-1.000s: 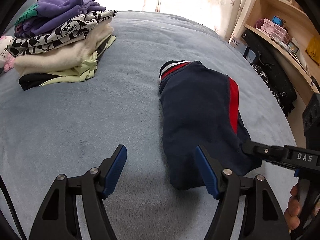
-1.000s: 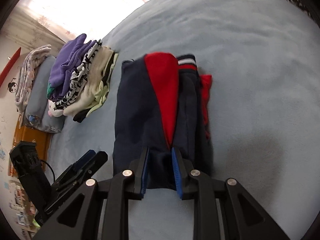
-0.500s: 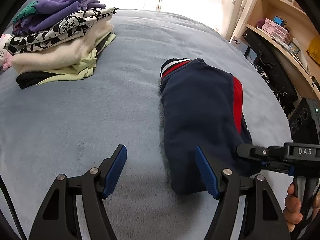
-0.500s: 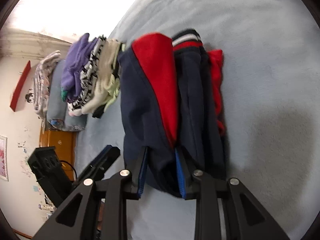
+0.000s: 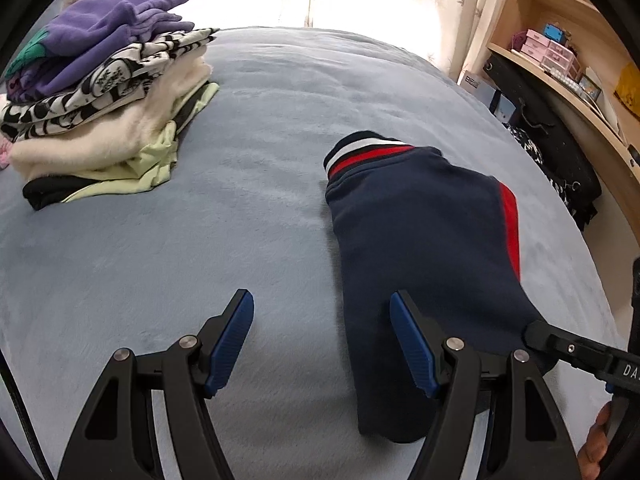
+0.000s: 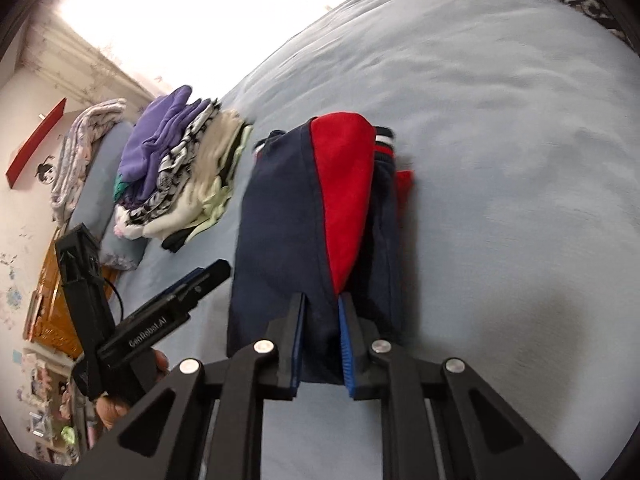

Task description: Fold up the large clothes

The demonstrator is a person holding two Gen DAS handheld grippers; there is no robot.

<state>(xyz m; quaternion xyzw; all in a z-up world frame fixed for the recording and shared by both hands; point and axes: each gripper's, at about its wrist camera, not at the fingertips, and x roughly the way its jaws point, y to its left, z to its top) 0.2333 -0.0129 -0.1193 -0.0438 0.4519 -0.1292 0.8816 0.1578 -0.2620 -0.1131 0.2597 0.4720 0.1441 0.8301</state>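
Note:
A folded navy garment [image 5: 420, 240] with red panels and a striped cuff lies on the blue bed [image 5: 240, 220]. In the right wrist view the same garment [image 6: 280, 220] runs away from my right gripper [image 6: 322, 320], whose jaws are closing with the near hem pinched between the blue pads. My left gripper [image 5: 322, 336] hovers open over the bed at the garment's near left corner, its right finger [image 5: 412, 344] above the cloth and nothing between the pads. The right gripper's finger [image 5: 560, 344] reaches the hem from the right.
A stack of folded clothes [image 5: 108, 92], purple on top, sits at the bed's far left; it also shows as a stack [image 6: 184, 172] beside a pillow [image 6: 108, 184]. A wooden shelf unit [image 5: 560, 60] and dark items stand along the right of the bed.
The right gripper's jaws have narrowed on the garment's hem and it has shifted sideways with the cloth. The left gripper has slid a little across the bed, still open.

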